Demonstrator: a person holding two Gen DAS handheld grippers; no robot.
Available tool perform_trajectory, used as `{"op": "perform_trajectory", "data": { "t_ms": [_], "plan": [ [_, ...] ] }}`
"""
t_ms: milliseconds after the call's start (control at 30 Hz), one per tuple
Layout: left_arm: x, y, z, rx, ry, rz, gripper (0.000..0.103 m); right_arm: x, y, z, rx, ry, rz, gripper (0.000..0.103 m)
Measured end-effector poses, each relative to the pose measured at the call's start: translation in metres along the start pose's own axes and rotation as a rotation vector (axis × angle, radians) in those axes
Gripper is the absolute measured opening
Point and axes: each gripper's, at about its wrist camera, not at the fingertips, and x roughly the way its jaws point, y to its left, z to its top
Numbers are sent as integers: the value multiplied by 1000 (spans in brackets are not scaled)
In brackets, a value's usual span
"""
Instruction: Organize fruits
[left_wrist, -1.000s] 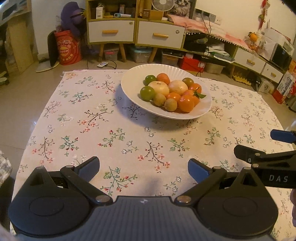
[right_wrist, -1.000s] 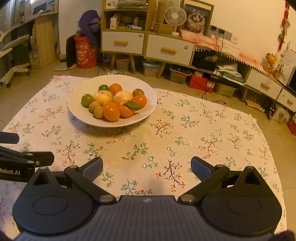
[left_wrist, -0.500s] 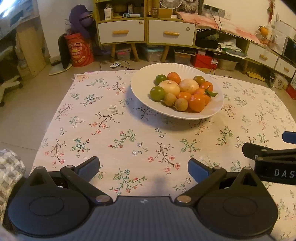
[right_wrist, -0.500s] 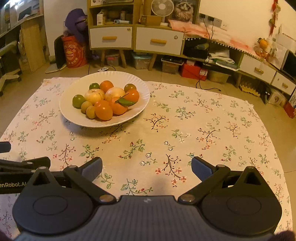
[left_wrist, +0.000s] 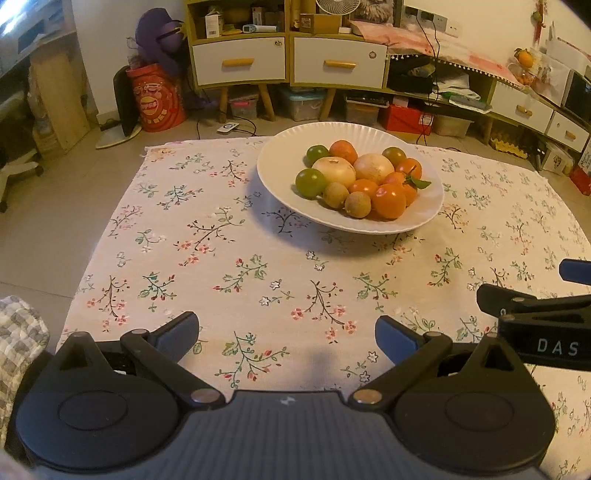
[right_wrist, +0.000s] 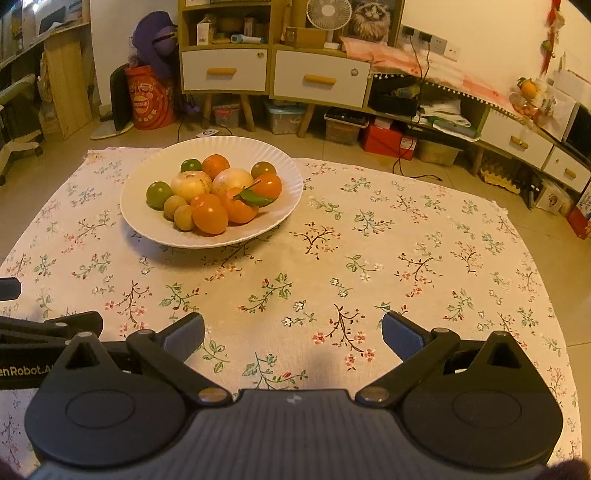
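Observation:
A white fluted plate (left_wrist: 280, 155) stands on the floral tablecloth (left_wrist: 221, 266) toward the far side; it also shows in the right wrist view (right_wrist: 288, 177). It holds a pile of fruit: orange ones (left_wrist: 388, 201), green ones (left_wrist: 310, 182), two pale round ones (left_wrist: 334, 170) and small brown ones (left_wrist: 357, 205). One orange fruit carries a green leaf (right_wrist: 255, 199). My left gripper (left_wrist: 287, 332) is open and empty over the near cloth. My right gripper (right_wrist: 293, 334) is open and empty, beside the left one, to its right.
Beyond the table stand drawer cabinets (right_wrist: 273, 74), a red bucket (right_wrist: 149, 98), storage boxes on the floor (right_wrist: 384, 138) and a low shelf along the right wall (right_wrist: 517, 129). A checked cloth (left_wrist: 18, 328) lies at the left near edge.
Both grippers have shifted a little, so the plate sits slightly differently in each view. Both stay open and empty. The fruit has not moved.

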Motion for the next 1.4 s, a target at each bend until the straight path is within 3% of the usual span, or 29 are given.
{"op": "perform_trajectory", "data": {
  "t_ms": [1400],
  "plan": [
    [-2,2,5,-3,8,39,90,-1,5,9,-8,8,10,102]
  ]
}}
